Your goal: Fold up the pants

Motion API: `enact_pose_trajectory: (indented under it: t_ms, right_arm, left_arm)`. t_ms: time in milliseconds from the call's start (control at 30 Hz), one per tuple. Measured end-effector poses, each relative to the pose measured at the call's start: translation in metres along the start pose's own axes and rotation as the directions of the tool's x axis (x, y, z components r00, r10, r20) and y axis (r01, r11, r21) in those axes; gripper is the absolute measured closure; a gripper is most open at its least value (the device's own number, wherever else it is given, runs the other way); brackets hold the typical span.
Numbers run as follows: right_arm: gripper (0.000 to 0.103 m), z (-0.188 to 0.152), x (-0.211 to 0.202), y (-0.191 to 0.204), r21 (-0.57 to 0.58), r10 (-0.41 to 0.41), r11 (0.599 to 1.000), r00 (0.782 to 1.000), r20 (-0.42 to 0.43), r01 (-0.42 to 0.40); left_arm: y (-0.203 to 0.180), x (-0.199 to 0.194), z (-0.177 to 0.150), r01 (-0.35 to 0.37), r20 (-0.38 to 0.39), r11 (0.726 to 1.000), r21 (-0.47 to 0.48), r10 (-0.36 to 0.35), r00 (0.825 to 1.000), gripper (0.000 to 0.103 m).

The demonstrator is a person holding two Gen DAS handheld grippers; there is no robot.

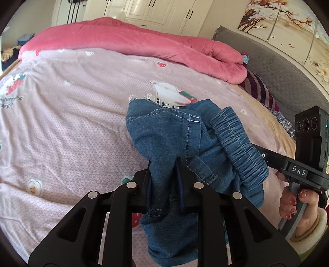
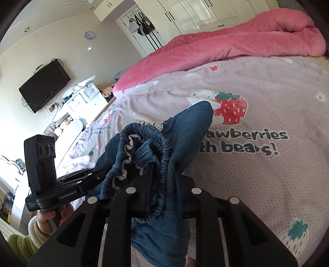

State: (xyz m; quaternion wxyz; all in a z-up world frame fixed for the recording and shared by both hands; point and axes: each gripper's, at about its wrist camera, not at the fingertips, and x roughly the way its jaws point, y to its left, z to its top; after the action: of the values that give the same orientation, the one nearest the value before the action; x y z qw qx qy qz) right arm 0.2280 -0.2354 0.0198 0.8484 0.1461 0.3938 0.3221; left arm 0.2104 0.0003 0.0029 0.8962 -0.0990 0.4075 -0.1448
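Note:
Small blue denim pants [image 1: 164, 135] with a gathered elastic waistband [image 1: 238, 143] hang bunched above the pink bed sheet [image 1: 67, 127]. My left gripper [image 1: 163, 164] is shut on a fold of the denim. My right gripper [image 2: 162, 180] is shut on the waistband [image 2: 156, 156] and cloth of the pants [image 2: 185, 127]. The right gripper's body also shows at the right of the left wrist view [image 1: 296, 168]. The left gripper's body shows at the left of the right wrist view [image 2: 61, 195]. The two grippers are close together. The legs hang below, mostly hidden.
A rolled pink quilt [image 1: 133, 43] lies along the far side of the bed. A grey headboard [image 1: 273, 69] and a striped pillow [image 1: 259, 90] are at the right. White wardrobes [image 2: 205, 14], a wall television [image 2: 45, 86] and a white dresser [image 2: 82, 98] stand beyond the bed.

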Motion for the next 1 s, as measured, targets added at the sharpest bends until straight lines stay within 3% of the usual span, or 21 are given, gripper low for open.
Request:
enact_pose_trajectory:
  t_ms: [167,500,600,733,1000]
  right_arm:
    - [0.086,-0.008,0.022,-0.012,0.03,-0.005,1.0,0.999,-0.054,0.007]
    - [0.085,-0.014,0.03,-0.024,0.083,0.003,0.997,0.997,-0.076,0.004]
    - [0.08,-0.013,0.029,-0.023,0.084,-0.004,0.996,0.997,-0.078,0.011]
    - [0.065,-0.011,0.026,-0.026,0.098,-0.02,0.995,0.998,-0.065,0.027]
    - [0.052,-0.013,0.0,-0.027,0.097,-0.031,0.995,1.0,0.003,0.031]
  left_arm:
    - [0.011,0.019,-0.007,-0.01,-0.043,1.0,-0.02,0.009,0.999,0.091]
    - [0.008,0.024,-0.011,-0.035,-0.04,0.999,0.008,0.036,0.999,0.087]
    - [0.006,0.025,-0.011,-0.049,-0.038,0.999,0.018,0.05,0.998,0.085]
    - [0.006,0.023,-0.012,-0.055,-0.038,0.998,0.019,0.056,0.998,0.084]
    - [0.005,0.011,-0.014,-0.079,-0.026,0.997,0.023,0.079,0.997,0.074]
